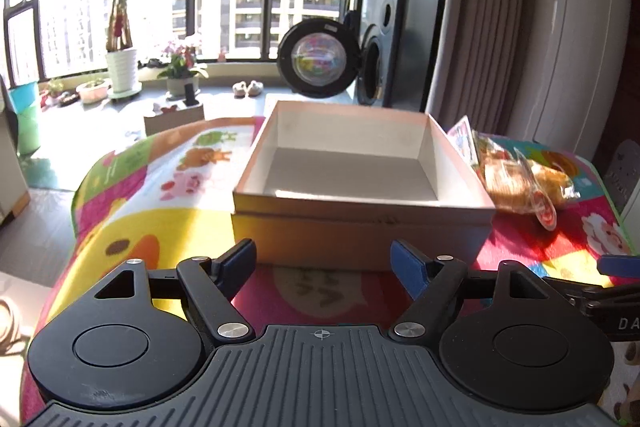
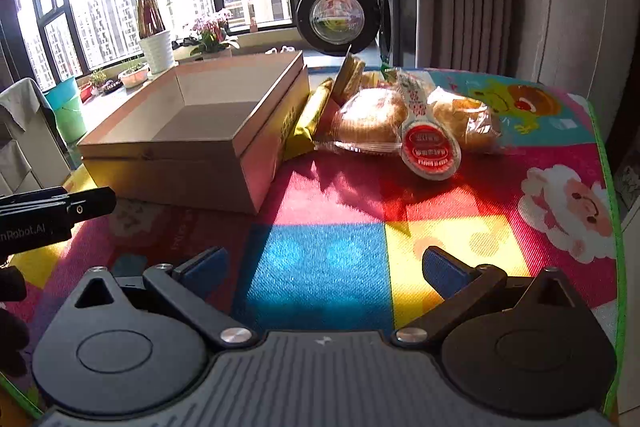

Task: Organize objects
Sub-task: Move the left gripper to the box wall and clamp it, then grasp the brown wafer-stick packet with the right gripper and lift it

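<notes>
Both jaws spread wide, nothing between them. Your left gripper (image 1: pixel 324 263) sits low over the cartoon mat (image 1: pixel 168 195), aimed square at the near wall of the open cardboard box (image 1: pixel 360 223), close but not touching. Box interior looks bare from both views. Your right gripper (image 2: pixel 326 273) hovers over the blue and yellow mat squares, well short of the snacks. Bagged bread (image 2: pixel 372 123) lies just right of the box with a red-and-white round label (image 2: pixel 430 151) facing you. A yellow packet (image 2: pixel 310 119) leans against the box's right wall, and a flat packet (image 2: pixel 348 77) stands tilted behind it. Washing machine (image 1: pixel 380 47) with its door open sits beyond the table, by the window.
</notes>
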A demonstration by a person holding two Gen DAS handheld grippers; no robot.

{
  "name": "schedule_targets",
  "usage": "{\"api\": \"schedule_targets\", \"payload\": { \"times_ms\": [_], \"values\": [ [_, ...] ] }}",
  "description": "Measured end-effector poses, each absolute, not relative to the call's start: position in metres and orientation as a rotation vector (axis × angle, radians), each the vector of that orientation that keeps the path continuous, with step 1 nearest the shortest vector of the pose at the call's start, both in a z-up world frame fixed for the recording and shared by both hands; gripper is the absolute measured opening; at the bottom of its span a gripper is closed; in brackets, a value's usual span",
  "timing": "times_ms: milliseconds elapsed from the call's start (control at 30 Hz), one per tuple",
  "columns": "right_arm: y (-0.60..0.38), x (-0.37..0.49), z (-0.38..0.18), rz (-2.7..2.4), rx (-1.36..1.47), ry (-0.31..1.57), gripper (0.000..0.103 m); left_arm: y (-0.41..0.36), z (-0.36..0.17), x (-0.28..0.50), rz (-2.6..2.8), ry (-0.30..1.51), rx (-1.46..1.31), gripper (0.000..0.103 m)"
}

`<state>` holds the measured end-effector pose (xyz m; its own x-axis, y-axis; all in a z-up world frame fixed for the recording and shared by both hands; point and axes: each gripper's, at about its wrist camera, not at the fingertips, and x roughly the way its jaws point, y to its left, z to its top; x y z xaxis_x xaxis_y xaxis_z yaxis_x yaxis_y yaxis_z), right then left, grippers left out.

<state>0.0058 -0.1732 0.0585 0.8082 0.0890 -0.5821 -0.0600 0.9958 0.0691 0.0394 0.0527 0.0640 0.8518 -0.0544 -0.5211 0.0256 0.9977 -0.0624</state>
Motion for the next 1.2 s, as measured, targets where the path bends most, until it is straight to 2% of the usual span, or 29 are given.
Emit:
{"api": "schedule_targets", "payload": {
  "times_ms": [133, 233, 300, 367, 400, 433, 500, 533, 733, 1000, 1133, 1200],
  "values": [
    [-0.177, 0.014, 0.088, -0.011, -0.001, 0.466, 0.103, 0.08, 0.089, 0.087, -0.002, 0.465, -0.035, 0.081],
    [-0.186, 0.031, 0.095, -0.017, 0.02, 0.501, 0.103, 0.093, 0.087, 0.132, 0.01, 0.549, -0.039, 0.077],
    [-0.192, 0.041, 0.094, 0.0, 0.052, 0.544, 0.103, 0.095, 0.08, 0.16, 0.03, 0.614, -0.021, 0.066],
    [-0.194, 0.05, 0.09, -0.003, 0.053, 0.573, 0.103, 0.092, 0.068, 0.184, 0.028, 0.684, 0.02, 0.05],
    [-0.195, 0.055, 0.087, -0.009, 0.042, 0.584, 0.103, 0.091, 0.06, 0.194, 0.016, 0.728, 0.04, 0.048],
    [-0.197, 0.059, 0.086, -0.016, 0.031, 0.591, 0.103, 0.089, 0.055, 0.201, 0.006, 0.758, 0.045, 0.041],
    [-0.199, 0.064, 0.083, -0.027, 0.009, 0.6, 0.103, 0.088, 0.04, 0.212, -0.001, 0.814, 0.051, 0.02],
    [-0.2, 0.067, 0.082, -0.033, -0.001, 0.602, 0.103, 0.09, 0.036, 0.212, -0.004, 0.82, 0.038, 0.016],
    [-0.204, 0.093, 0.08, -0.05, -0.061, 0.6, 0.102, 0.106, 0.032, 0.196, 0.026, 0.815, -0.092, 0.011],
    [-0.191, 0.179, 0.073, 0.006, 0.023, 0.691, 0.067, 0.112, 0.03, 0.18, 0.042, 0.835, -0.183, 0.011],
    [-0.18, 0.224, 0.059, -0.026, 0.03, 0.743, 0.058, 0.108, 0.031, 0.178, 0.046, 0.827, -0.161, 0.011],
    [-0.18, 0.237, 0.05, 0.005, 0.082, 0.808, 0.042, 0.106, 0.031, 0.175, 0.044, 0.822, -0.143, 0.011]
  ]
}}
